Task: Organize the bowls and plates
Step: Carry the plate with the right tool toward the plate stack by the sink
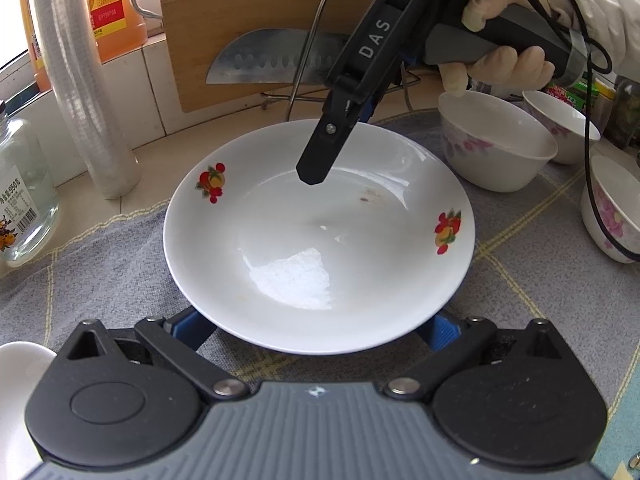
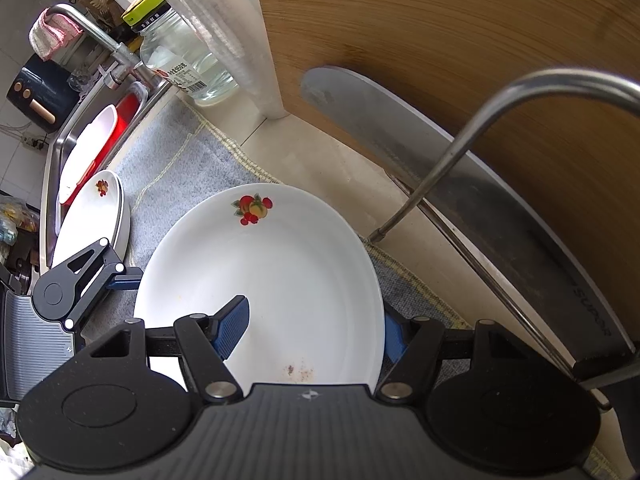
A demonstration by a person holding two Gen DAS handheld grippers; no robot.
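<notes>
A white plate with red fruit prints lies on the grey cloth; it also shows in the right wrist view. My right gripper straddles the plate's far rim, one blue finger over the plate's inside, the other outside below the rim; its jaws stand apart. In the left wrist view that gripper hangs over the plate. My left gripper is open, its fingers under the plate's near rim. Three white floral bowls stand at the right. A stack of matching plates lies by the sink.
A wooden cutting board, a cleaver and a wire rack stand behind the plate. A glass jar, a foil roll and an oil bottle are at the left. A sink holds a red-and-white tub.
</notes>
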